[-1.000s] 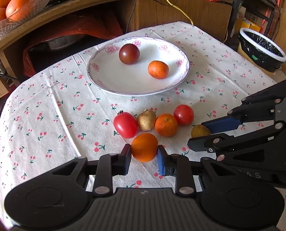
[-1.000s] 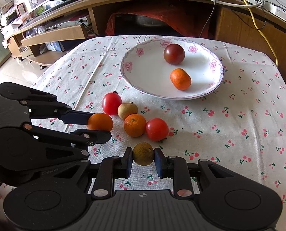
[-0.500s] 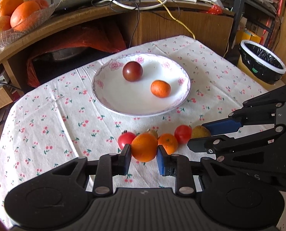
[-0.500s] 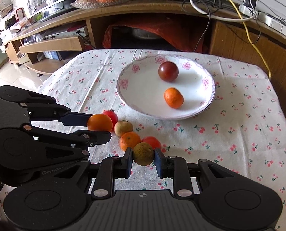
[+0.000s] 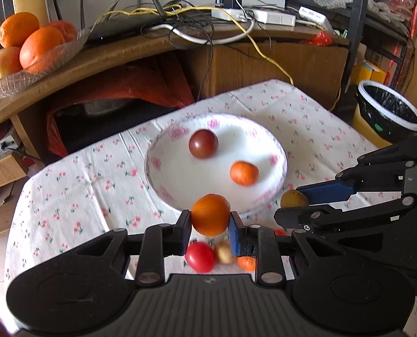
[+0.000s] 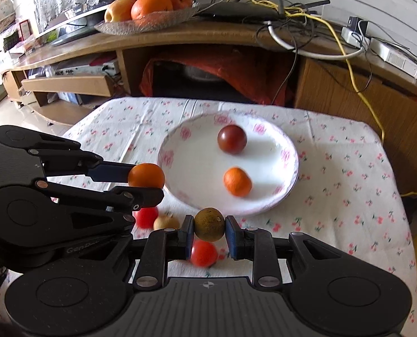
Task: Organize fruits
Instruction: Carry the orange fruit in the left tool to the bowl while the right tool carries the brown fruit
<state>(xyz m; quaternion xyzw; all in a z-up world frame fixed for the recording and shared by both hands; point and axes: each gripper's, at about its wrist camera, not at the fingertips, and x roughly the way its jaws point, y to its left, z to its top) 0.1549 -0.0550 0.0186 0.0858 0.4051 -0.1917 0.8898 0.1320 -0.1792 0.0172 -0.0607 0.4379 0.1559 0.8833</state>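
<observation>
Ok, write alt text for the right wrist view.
The right claw grips a brownish-green fruit near a floral plate holding a dark tomato and a tangerine; the left claw alongside holds an orange.

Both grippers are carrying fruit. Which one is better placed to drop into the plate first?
Probably left. The left gripper holds its orange right at the plate rim; the right gripper with the brownish fruit appears short of it.

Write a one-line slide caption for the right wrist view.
Right gripper holds a brownish-green round fruit before the floral-rimmed white plate; left gripper alongside holds an orange.
</observation>
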